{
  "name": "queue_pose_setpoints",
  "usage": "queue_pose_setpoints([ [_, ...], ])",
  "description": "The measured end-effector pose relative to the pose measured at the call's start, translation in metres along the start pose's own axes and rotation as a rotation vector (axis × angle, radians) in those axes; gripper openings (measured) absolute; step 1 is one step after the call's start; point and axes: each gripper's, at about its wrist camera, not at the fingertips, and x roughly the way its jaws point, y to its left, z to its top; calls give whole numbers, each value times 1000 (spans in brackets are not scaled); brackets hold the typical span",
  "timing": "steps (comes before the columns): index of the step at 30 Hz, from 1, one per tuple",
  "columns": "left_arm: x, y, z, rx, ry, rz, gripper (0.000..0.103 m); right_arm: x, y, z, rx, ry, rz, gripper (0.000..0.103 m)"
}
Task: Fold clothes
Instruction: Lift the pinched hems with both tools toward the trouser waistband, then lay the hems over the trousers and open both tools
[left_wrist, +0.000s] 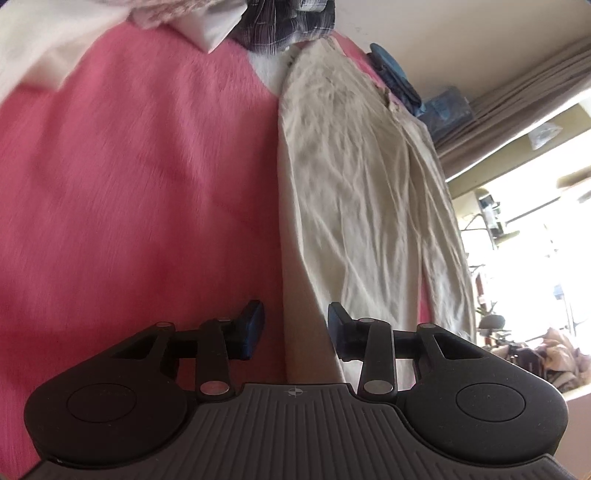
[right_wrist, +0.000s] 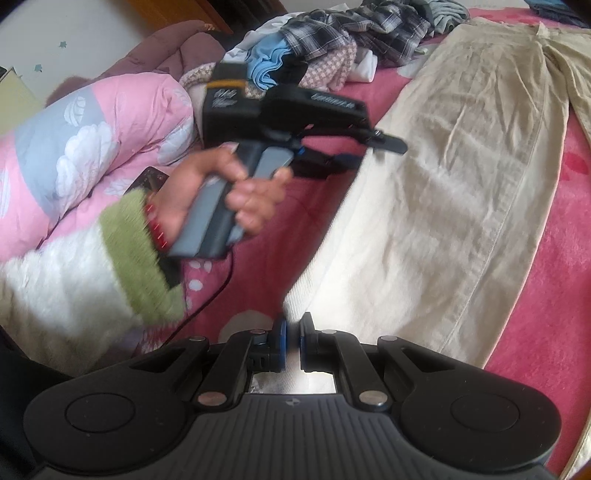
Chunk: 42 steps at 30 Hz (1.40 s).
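Trousers (right_wrist: 461, 192), beige, lie flat on the pink blanket (right_wrist: 554, 295), filling the right of both frames. Right gripper (right_wrist: 291, 332) pinches their hem at bottom centre. Left gripper (left_wrist: 295, 325) hovers part-open over their edge, holding nothing; clothes pile (right_wrist: 332, 33) upper centre.

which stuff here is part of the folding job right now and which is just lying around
In the job:
- beige trousers
- right gripper, shut on the trousers' hem
- left gripper, open

Lying about:
- pile of clothes
- pink quilt
- pink blanket
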Motion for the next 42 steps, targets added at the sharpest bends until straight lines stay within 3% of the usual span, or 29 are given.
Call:
queue_pose_setpoints([
  [5, 7, -1, 17, 11, -41, 35, 24, -2, 2, 2, -7, 10, -11, 7],
  [7, 11, -2, 19, 11, -43, 57, 8, -4, 1, 3, -4, 10, -14, 7],
  [10, 14, -4, 22, -2, -47, 78, 3, -6, -1, 3, 4, 4, -19, 7],
  [17, 12, -26, 25, -2, -90, 60, 2, -11, -10, 0, 42, -15, -13, 7],
  [25, 13, -83, 30, 109, -117, 32, 2, -34, -25, -9, 91, -89, -16, 7],
  [32, 28, -148, 36, 242, -110, 20, 2, -71, -49, -25, 184, -213, -43, 7],
  [42, 90, -243, 19, 382, -43, 10, 2, -141, -105, -50, 337, -393, -113, 7],
])
